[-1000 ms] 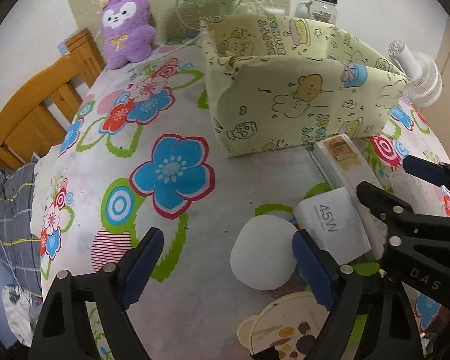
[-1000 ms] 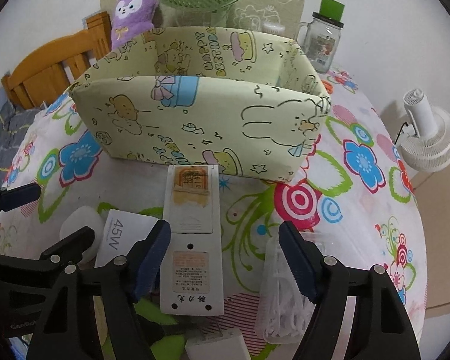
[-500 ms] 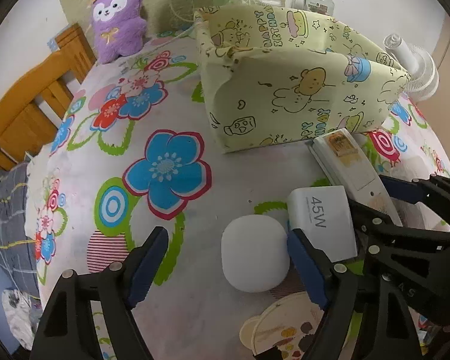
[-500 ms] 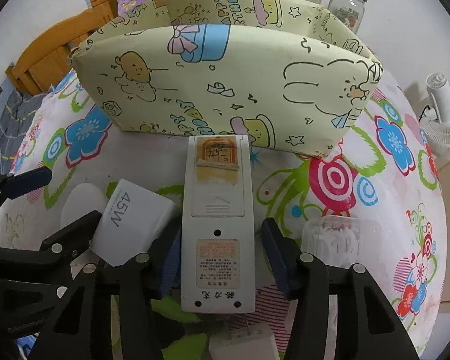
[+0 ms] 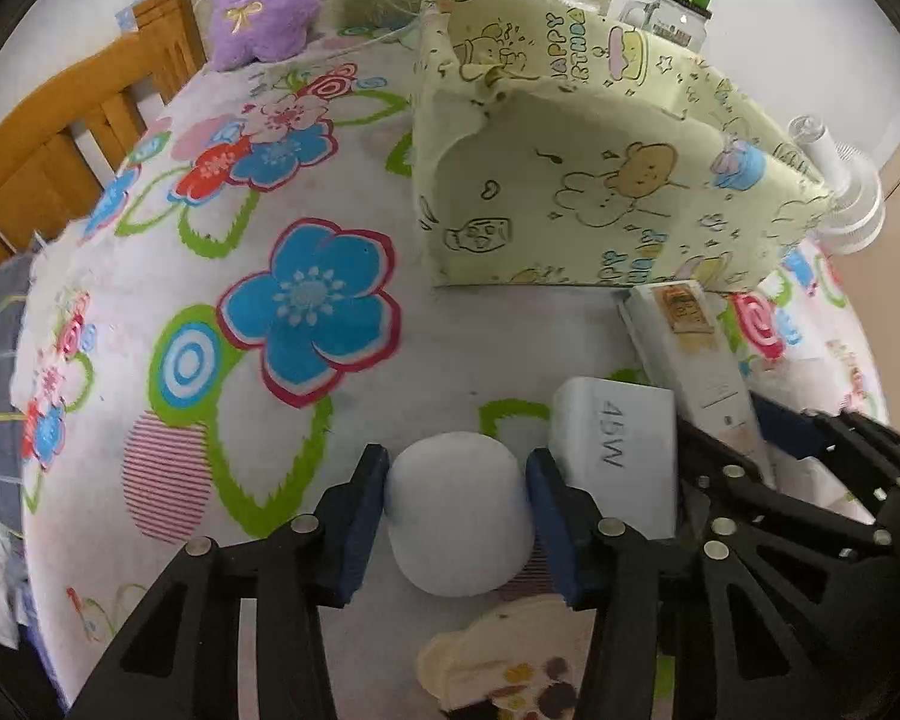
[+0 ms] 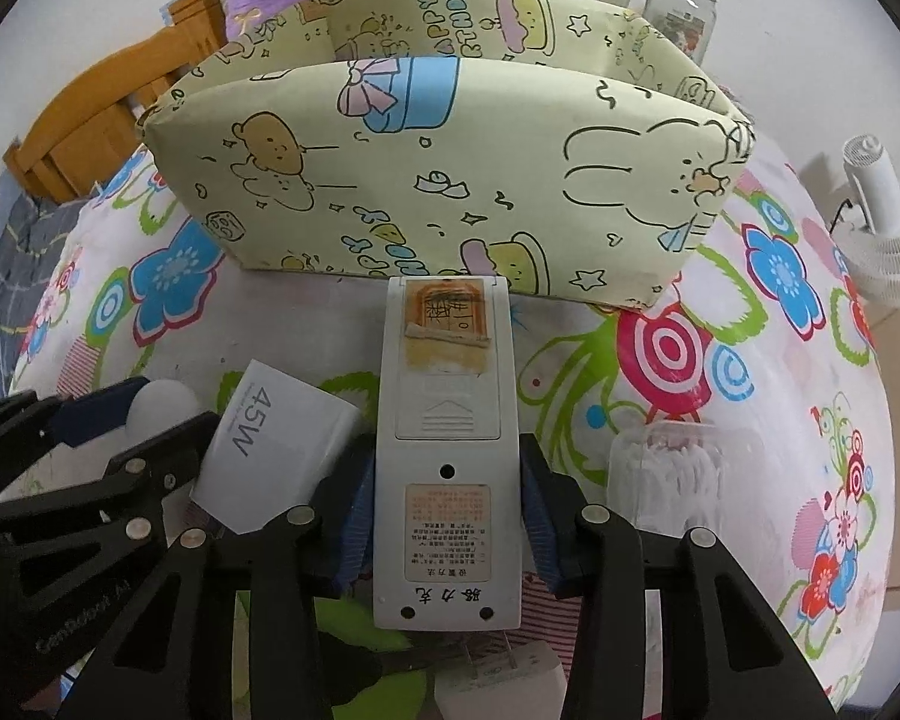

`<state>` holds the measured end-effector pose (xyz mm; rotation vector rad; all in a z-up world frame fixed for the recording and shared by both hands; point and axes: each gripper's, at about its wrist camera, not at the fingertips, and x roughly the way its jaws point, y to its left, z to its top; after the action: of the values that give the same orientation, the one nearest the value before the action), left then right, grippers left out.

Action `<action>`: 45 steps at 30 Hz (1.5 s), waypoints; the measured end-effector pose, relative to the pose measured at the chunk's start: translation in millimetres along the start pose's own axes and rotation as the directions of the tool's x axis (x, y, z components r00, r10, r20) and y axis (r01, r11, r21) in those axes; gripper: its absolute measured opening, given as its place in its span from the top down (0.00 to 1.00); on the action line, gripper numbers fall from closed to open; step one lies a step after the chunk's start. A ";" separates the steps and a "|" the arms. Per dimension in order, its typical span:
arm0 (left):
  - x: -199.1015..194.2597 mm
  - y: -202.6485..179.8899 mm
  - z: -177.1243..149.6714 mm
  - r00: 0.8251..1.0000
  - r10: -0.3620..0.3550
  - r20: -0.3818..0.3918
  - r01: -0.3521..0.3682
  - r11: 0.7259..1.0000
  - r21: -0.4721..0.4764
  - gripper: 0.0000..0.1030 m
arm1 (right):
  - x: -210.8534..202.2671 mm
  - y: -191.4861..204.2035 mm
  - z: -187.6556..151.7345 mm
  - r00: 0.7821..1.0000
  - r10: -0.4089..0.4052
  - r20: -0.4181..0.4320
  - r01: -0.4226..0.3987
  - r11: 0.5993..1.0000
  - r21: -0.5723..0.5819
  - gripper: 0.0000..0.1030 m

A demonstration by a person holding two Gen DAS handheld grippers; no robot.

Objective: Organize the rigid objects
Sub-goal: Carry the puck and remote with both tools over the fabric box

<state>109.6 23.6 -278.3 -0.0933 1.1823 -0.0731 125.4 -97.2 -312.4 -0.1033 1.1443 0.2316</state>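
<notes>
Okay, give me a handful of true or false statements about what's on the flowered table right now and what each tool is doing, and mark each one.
1. The left tool is closed on the white rounded object. True.
2. The right tool holds the 45W box. False: it grips the white remote, which lies back side up.
3. The remote's far end reaches the patterned bin. True.
4. The purple plush sits inside the bin. False: it sits behind it, beside the wooden chair.

Left claw point(image 5: 457, 513): black plastic truss arms, triangular cut-outs, silver round screws at joints, dark-blue pads point(image 5: 363, 519) on inner faces. Right claw point(image 6: 447, 516): same black frame, silver screws, blue pads point(image 6: 354, 516); faint embossed lettering lower left of frame.
</notes>
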 end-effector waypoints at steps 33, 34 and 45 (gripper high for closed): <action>-88.9 -45.9 5.5 0.989 0.023 0.145 -0.032 0.998 0.060 0.53 | -109.2 -26.7 -1.7 0.990 -0.021 0.137 0.010 0.997 0.081 0.55; -90.8 -46.9 5.8 0.989 0.023 0.149 -0.033 0.998 0.062 0.53 | -112.8 -28.2 -1.6 0.990 -0.022 0.141 0.010 0.996 0.084 0.55; -126.6 -66.1 8.9 0.980 0.026 0.196 -0.041 0.996 0.074 0.53 | -151.0 -36.5 4.7 0.982 -0.055 0.181 0.042 0.996 0.079 0.54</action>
<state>69.5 -28.3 -151.2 -0.0112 0.9841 -0.0782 78.8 -151.3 -174.4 -0.0426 0.9650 0.1512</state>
